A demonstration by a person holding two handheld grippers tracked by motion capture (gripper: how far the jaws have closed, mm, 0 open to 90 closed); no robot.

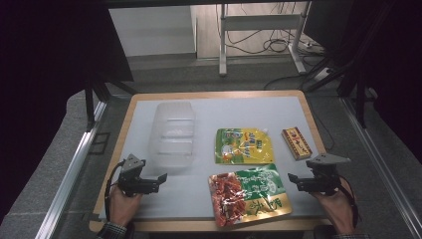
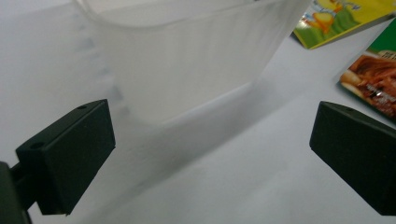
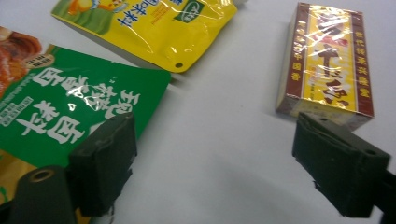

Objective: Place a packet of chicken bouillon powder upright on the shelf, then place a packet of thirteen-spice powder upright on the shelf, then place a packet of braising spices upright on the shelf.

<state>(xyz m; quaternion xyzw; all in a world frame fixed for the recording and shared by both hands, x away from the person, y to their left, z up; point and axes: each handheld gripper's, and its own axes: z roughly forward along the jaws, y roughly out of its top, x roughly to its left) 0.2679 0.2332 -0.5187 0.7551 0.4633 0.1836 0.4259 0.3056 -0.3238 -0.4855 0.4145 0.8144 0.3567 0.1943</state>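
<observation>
A clear plastic tub (image 1: 172, 133) lies on the white table top (image 1: 239, 112), left of centre. Right of it lie a yellow pouch (image 1: 243, 146), a green and red food packet (image 1: 249, 193) and a small red and yellow box (image 1: 296, 143). My left gripper (image 1: 160, 180) rests near the front left, open and empty, its jaws facing the tub (image 2: 187, 60) just ahead. At the front right my right gripper (image 1: 291, 181) is open and empty, between the green packet (image 3: 70, 107) and the box (image 3: 329, 60), with the yellow pouch (image 3: 149, 28) beyond.
The table top has a wooden rim (image 1: 214, 94). Metal frame rails (image 1: 74, 164) run along both sides. Beyond the table stand a metal stand's legs (image 1: 223, 45) and loose cables (image 1: 271, 42) on the floor.
</observation>
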